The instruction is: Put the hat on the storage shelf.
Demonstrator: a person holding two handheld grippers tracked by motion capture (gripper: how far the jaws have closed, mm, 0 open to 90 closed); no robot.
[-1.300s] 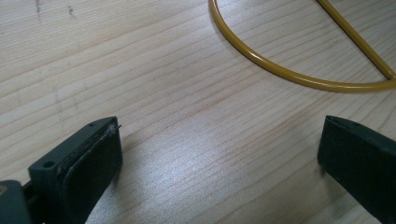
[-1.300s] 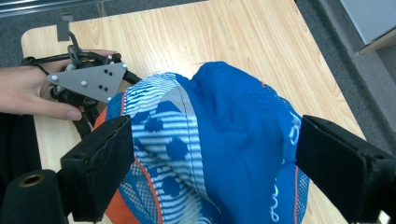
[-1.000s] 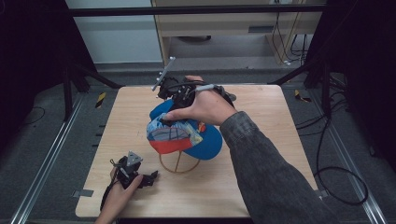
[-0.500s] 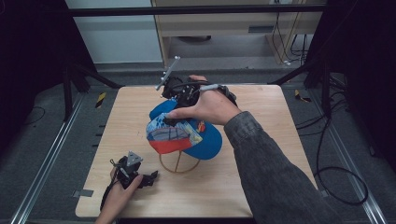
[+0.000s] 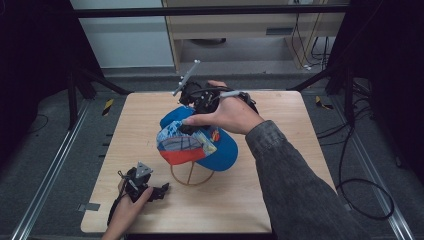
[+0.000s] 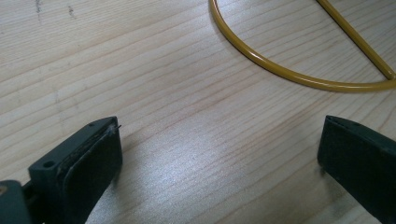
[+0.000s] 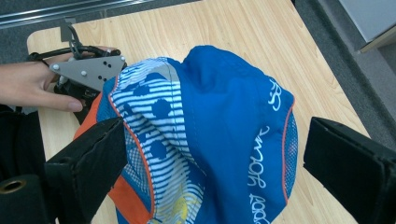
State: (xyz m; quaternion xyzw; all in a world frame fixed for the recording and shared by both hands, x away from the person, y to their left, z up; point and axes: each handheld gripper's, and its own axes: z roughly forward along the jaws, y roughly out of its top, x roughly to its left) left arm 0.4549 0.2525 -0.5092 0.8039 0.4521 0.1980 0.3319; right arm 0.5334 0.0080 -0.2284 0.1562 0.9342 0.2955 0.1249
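Note:
A blue cap [image 5: 220, 147] with an orange brim and striped front sits on a yellow wire stand [image 5: 192, 175] at mid-table. My right gripper [image 5: 192, 107] hovers over the cap's far side, held in a hand. In the right gripper view the gripper [image 7: 215, 158] is open, and its jaws straddle the cap's crown [image 7: 224, 107] without touching it. My left gripper [image 5: 161, 191] rests low at the table's front left, apart from the stand. It stands open [image 6: 219, 154] over bare wood, with the stand's wire base [image 6: 280, 72] just ahead.
The wooden table [image 5: 300, 150] has bare room to the right of the cap and along the front. Its edges drop to a dark floor with cables [image 5: 360, 195] on the right. The left hand and its grey-plated gripper [image 7: 88, 70] lie beyond the cap.
My right gripper has drifted slightly to the right above the cap. The cap, the stand and the left gripper have stayed put.

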